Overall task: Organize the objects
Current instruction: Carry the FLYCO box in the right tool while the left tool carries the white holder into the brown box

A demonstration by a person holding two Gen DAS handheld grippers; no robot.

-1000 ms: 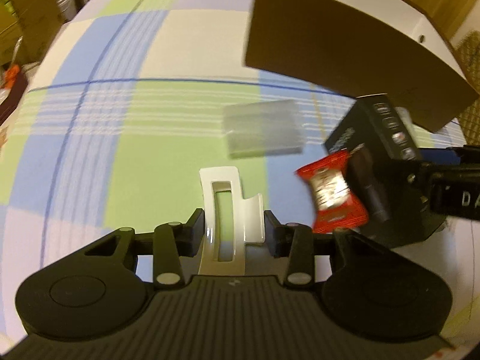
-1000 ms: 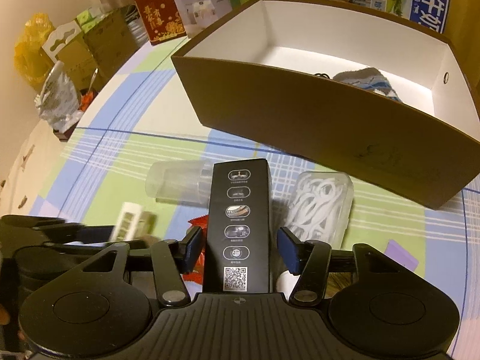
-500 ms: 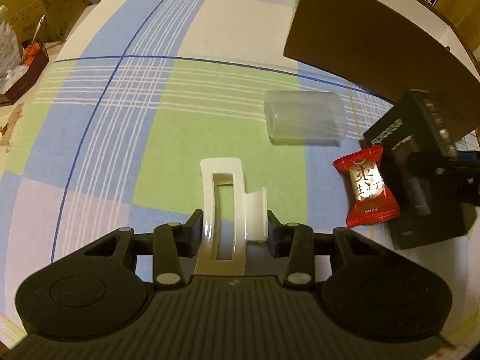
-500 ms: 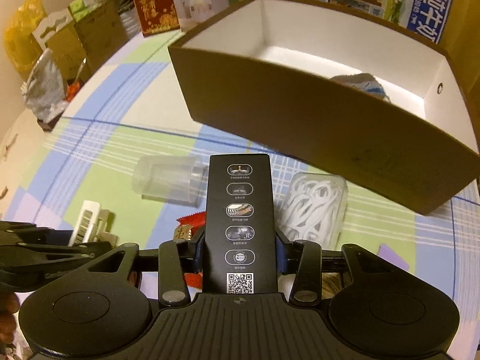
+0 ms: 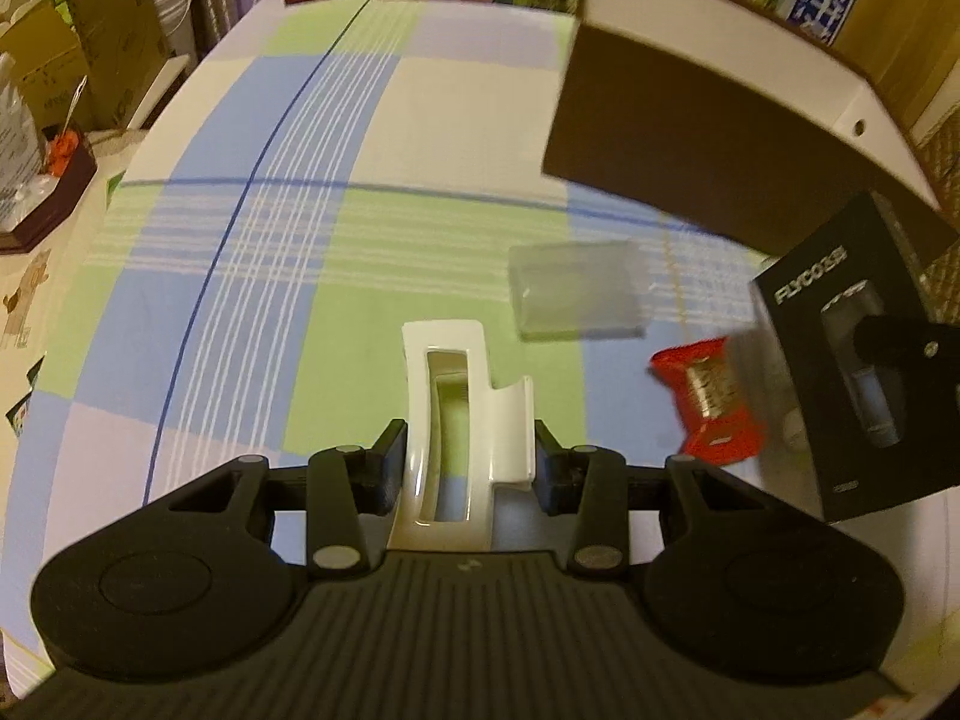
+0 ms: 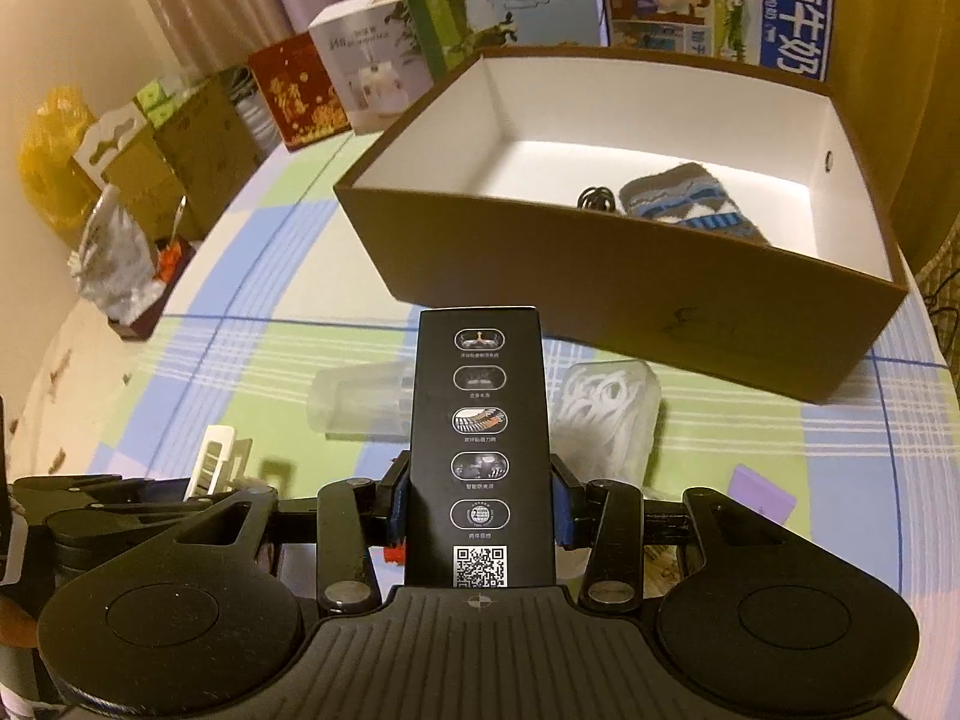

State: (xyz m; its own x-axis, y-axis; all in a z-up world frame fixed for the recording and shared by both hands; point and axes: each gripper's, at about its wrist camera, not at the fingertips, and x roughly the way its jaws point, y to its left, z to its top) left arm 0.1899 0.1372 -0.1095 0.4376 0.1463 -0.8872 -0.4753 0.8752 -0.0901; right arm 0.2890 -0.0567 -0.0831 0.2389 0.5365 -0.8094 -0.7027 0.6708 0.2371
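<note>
Left wrist view: my left gripper [image 5: 463, 463] is clamped on the white hair clip [image 5: 456, 420], held above the desk [image 5: 252, 276], with a clear cup [image 5: 576, 291] and red candy [image 5: 708, 399] lying ahead to its right. My right gripper [image 6: 480, 510] pinches the black box [image 6: 480, 438] upright, the brown storage box [image 6: 630, 276] just beyond it, a sock [image 6: 690, 204] inside
</note>
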